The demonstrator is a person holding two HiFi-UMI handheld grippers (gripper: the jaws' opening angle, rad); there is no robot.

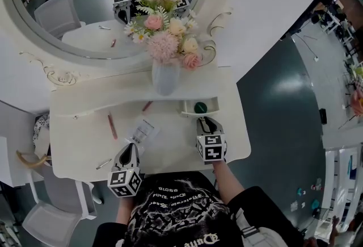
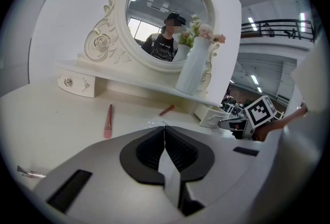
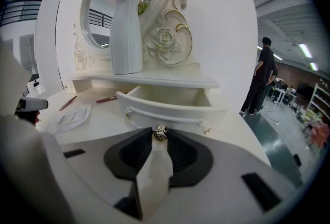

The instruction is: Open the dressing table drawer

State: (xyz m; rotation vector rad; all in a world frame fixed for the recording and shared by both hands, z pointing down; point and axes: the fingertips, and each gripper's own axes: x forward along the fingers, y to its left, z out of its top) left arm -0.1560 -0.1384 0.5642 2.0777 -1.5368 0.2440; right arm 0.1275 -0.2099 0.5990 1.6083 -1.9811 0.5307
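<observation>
Across the white dressing table (image 1: pixel 79 143), the small drawer (image 3: pixel 170 109) under the right end of the shelf (image 3: pixel 154 81) stands pulled out, because your right gripper (image 1: pixel 209 125) is clamped on its knob (image 3: pixel 160 133). Your left gripper (image 2: pixel 164 133), jaws together and empty, waits aside, likely unneeded for this pull.

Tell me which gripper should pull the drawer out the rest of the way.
Right. The right gripper has its jaws shut on the knob of the drawer, which stands partly out. The left gripper is shut and empty over the tabletop, off to the side of that drawer.
</observation>
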